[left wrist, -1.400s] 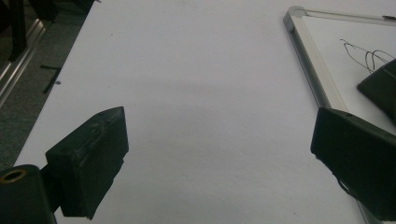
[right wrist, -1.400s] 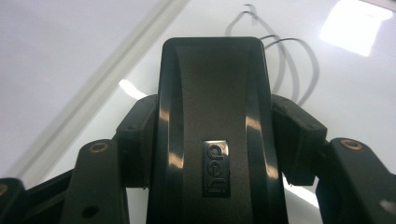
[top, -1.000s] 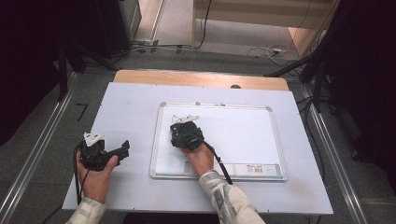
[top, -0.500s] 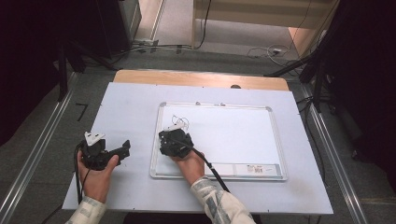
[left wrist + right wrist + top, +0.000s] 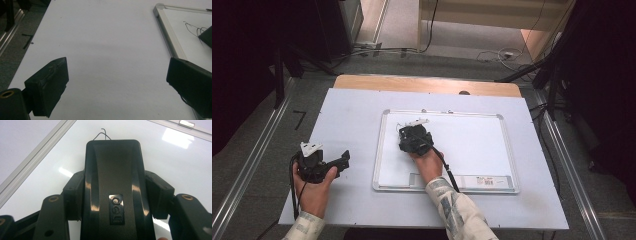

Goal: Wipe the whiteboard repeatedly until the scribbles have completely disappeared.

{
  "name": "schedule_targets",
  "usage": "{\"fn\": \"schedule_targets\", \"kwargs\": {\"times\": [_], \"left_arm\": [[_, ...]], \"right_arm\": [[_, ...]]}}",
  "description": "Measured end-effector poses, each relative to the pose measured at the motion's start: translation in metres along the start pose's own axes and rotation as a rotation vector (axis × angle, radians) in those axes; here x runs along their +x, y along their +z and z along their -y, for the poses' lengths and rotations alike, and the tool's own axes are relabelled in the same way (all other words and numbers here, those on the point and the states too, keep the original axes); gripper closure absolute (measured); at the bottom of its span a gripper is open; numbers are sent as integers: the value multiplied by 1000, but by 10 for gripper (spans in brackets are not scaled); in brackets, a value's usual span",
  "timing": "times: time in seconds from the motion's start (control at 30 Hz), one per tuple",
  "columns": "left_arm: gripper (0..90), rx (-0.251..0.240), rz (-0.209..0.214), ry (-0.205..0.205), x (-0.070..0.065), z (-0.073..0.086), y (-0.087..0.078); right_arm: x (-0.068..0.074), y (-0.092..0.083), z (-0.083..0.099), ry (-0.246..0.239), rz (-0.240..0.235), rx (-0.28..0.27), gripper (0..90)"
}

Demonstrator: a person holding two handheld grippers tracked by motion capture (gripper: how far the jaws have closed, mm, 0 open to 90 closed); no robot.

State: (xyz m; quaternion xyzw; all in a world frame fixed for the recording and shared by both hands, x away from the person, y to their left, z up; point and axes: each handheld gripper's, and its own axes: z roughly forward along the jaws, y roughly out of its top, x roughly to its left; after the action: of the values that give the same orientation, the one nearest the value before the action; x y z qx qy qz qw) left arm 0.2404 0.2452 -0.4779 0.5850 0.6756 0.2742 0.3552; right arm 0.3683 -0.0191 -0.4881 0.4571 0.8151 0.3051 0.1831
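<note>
Left hand-held gripper (image 5: 343,160) rests on the white tabletop (image 5: 352,115), jaws apart and empty. To its right, the right hand-held gripper (image 5: 408,131) is clamped on a black eraser (image 5: 113,185) pressed to the whiteboard (image 5: 472,145) beside pen marks (image 5: 193,27) at its far left corner. Risk: a tilted eraser may skip the strokes, or the unheld board may slide.

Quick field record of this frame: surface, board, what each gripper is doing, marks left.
surface: white table
board: whiteboard, flat on the table, silver frame
right gripper: shut on black eraser, pressed on the board's upper left area
marks: thin black scribble just ahead of the eraser
left gripper: open, holding nothing, resting left of the board
</note>
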Motion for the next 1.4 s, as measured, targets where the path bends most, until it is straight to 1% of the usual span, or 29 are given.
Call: {"fn": "schedule_targets", "kwargs": {"times": [0.07, 0.1, 0.17, 0.23, 0.3, 0.37, 0.4, 0.43, 0.67, 0.87, 0.93, 1.03, 1.1, 1.2, 1.3, 1.4], "left_arm": [[47, 5, 1, 2, -1, 0, 2], [46, 7, 0, 2, -1, 0, 2], [46, 3, 2, 3, -3, -1, 3], [47, 3, 5, 3, -4, -1, 3], [46, 4, 8, 3, -3, -1, 4], [47, 7, 8, 4, -2, -1, 4], [46, 7, 10, 3, -2, -1, 4], [47, 8, 9, 1, -1, -1, 4], [47, 6, 11, -8, 0, 0, 2], [47, 10, 13, -6, 1, 0, 3], [47, 10, 15, -3, 1, 0, 3], [47, 7, 15, -6, 1, 0, 2], [46, 3, 16, -10, 1, 0, 2], [47, 7, 15, -10, 2, 0, 2], [47, 6, 19, -10, 2, 0, 1], [47, 2, 21, -10, 1, 0, 1]], "right_arm": [[3, 1, 0, 0, -2, -3, 378], [8, 1, -1, -7, -8, 0, 378], [20, 2, -2, -39, -25, 1, 378], [28, 4, -4, -56, -36, -1, 378], [31, 5, -6, -51, -45, 2, 378], [29, 8, -9, -61, -53, 3, 378], [30, 9, -11, -53, -53, 4, 378], [29, 10, -12, -57, -50, 4, 378], [24, 24, -28, -44, -37, 1, 377], [13, 35, -42, -23, -27, 5, 377], [8, 37, -45, -15, -23, 3, 377], [2, 40, -49, -18, -14, 8, 377], [-4, 42, -52, -1, -6, 9, 377], [-10, 44, -54, 10, 0, 6, 377], [-13, 46, -56, 12, 14, 4, 377], [-12, 49, -59, 22, 26, 7, 377]]}}
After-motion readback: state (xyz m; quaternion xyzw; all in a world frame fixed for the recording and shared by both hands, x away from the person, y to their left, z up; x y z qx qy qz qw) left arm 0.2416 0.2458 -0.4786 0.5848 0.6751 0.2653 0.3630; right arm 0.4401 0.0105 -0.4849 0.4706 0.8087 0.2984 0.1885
